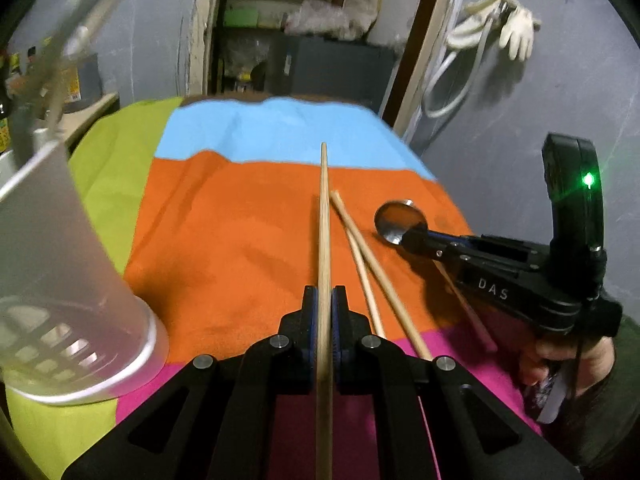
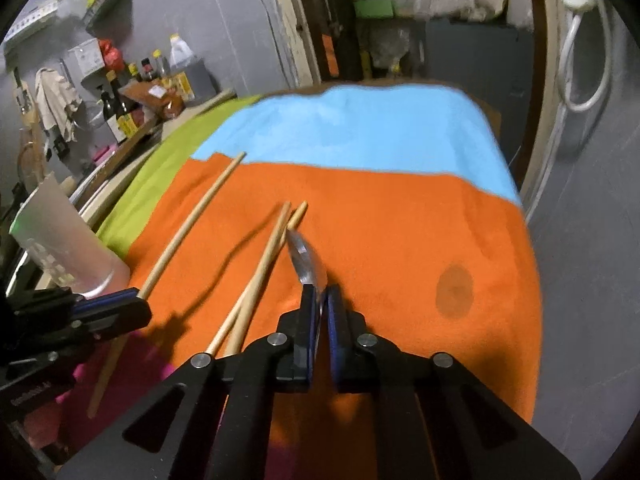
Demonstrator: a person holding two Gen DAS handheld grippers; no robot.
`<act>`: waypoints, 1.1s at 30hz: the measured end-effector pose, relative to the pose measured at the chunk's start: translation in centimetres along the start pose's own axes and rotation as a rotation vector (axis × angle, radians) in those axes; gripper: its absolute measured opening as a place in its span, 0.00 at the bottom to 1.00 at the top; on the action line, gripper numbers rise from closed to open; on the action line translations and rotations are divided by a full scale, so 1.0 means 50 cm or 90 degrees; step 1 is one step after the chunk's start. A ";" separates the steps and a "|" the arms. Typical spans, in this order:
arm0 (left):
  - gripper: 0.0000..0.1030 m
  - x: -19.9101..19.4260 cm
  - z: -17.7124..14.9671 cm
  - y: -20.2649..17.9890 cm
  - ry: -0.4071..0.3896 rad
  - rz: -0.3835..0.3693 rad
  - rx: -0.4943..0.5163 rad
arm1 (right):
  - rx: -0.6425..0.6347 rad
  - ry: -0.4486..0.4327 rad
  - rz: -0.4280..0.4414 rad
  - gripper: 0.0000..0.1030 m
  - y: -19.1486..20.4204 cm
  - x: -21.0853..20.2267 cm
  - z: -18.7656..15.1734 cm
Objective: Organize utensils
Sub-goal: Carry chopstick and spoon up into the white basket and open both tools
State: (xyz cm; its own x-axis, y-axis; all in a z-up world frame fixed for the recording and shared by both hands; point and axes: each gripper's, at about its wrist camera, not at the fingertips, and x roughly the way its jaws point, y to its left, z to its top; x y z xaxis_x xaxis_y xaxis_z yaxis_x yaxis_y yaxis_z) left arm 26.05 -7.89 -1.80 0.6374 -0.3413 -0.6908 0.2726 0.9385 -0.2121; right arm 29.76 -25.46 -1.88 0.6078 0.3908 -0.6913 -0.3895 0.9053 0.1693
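Observation:
My left gripper is shut on a long wooden chopstick and holds it above the cloth; it shows in the right wrist view too. My right gripper is shut on a metal spoon, whose bowl shows in the left wrist view. Two more chopsticks lie crossed on the orange cloth between the grippers, also in the right wrist view. A translucent plastic utensil cup stands at the left, seen in the right wrist view as well.
The table is covered by a cloth of orange, blue, green and pink patches. A shelf with bottles stands at the left. Grey walls and a doorway with clutter lie behind. A dark stain marks the orange patch.

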 end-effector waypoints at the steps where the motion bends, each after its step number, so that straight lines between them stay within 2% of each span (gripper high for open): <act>1: 0.04 -0.009 -0.002 0.000 -0.012 -0.005 -0.004 | 0.003 -0.017 -0.002 0.02 0.001 -0.013 -0.003; 9: 0.04 -0.072 -0.002 -0.002 -0.097 -0.026 -0.021 | 0.020 -0.130 -0.015 0.01 0.016 -0.089 -0.030; 17: 0.05 -0.172 0.009 -0.003 -0.252 -0.041 -0.037 | 0.014 -0.303 -0.002 0.01 0.080 -0.189 -0.025; 25: 0.05 -0.280 0.025 0.020 -0.374 -0.006 -0.024 | -0.010 -0.443 0.034 0.02 0.179 -0.244 0.011; 29: 0.05 -0.332 0.033 0.046 -0.429 0.030 -0.014 | -0.011 -0.484 0.064 0.01 0.227 -0.251 0.037; 33: 0.05 -0.364 0.039 0.087 -0.458 0.057 -0.015 | -0.001 -0.512 0.101 0.01 0.272 -0.247 0.067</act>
State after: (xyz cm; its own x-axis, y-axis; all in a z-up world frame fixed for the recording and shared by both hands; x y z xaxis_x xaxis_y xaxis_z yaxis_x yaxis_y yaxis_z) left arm 17.03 2.31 11.20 0.9750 -0.2064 -0.0827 0.1871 0.9624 -0.1969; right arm 19.29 -17.40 11.32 0.8554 0.5149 0.0568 -0.5137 0.8289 0.2215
